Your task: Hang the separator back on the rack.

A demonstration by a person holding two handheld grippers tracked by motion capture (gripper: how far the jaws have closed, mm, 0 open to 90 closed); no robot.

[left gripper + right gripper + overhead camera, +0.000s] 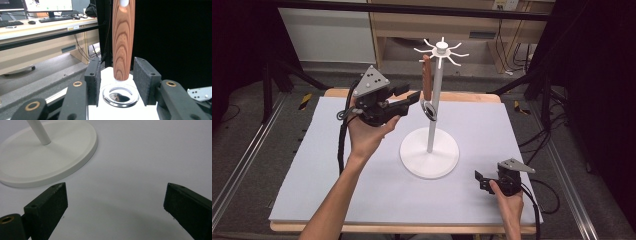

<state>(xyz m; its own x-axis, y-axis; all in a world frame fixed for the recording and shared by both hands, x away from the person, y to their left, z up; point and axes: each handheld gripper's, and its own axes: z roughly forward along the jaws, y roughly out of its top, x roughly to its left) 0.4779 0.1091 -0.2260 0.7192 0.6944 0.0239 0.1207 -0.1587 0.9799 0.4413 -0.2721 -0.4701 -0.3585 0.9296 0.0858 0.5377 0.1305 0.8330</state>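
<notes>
Left claw [117,82] open around hanging utensil [123,40]

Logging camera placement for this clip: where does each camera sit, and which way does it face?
High view: above the person's side, looking forward and down at the white rack; both forearms and tongs show.
Left gripper view: rides the left tongs, facing the hanging wooden-handled utensil; open black pads.
Right gripper view: rides the right tongs, facing down at the grey mat.
All three show the rack.
</notes>
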